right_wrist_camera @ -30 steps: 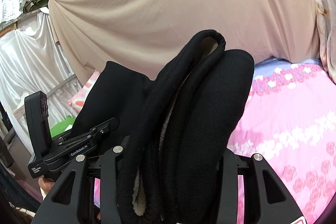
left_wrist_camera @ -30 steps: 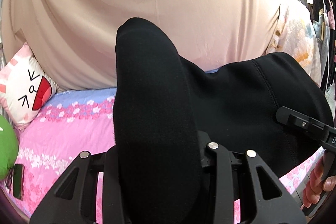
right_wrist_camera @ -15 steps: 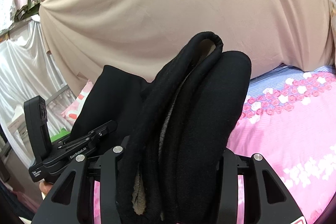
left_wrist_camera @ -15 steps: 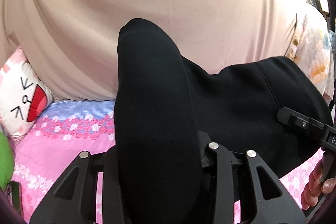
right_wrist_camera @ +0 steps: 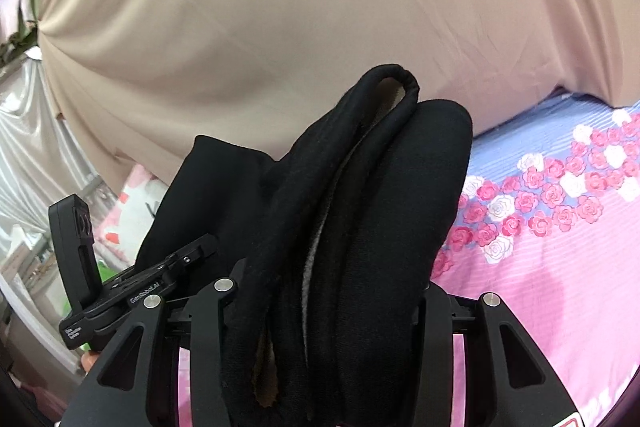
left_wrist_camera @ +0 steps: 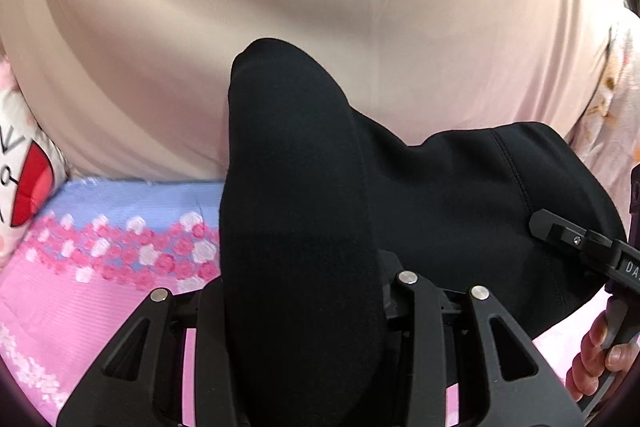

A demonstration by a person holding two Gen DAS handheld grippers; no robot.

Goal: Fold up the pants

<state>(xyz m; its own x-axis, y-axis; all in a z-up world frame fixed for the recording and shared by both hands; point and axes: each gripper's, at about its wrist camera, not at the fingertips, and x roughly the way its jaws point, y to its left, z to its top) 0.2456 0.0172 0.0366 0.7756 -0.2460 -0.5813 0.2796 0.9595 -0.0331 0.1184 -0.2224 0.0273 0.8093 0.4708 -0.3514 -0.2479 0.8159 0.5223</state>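
Both tongs, left tongs point(left_wrist_camera: 304, 307) and right tongs point(right_wrist_camera: 332, 291), pinch the black pants point(left_wrist_camera: 460, 219) mid-frame, lifted above the pink bed point(right_wrist_camera: 560, 287); mid-fold, the next move likely calls for laying them down evenly.

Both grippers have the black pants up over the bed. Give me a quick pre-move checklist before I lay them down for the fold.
1. Left gripper clamped on the black pants: ok, a thick fold fills it.
2. Right gripper clamped on the pants: ok, several layers bunched in it, pale lining showing.
3. Cloth spans between both grippers without dropping: ok, it runs across to the other gripper in each view.
4. Pink floral bedsheet ahead free for landing: ok where visible.
5. Pillow clear of the path: ok, off at the left edge.
6. Hanging lower part of the pants untwisted: cannot tell, hidden below the grippers.
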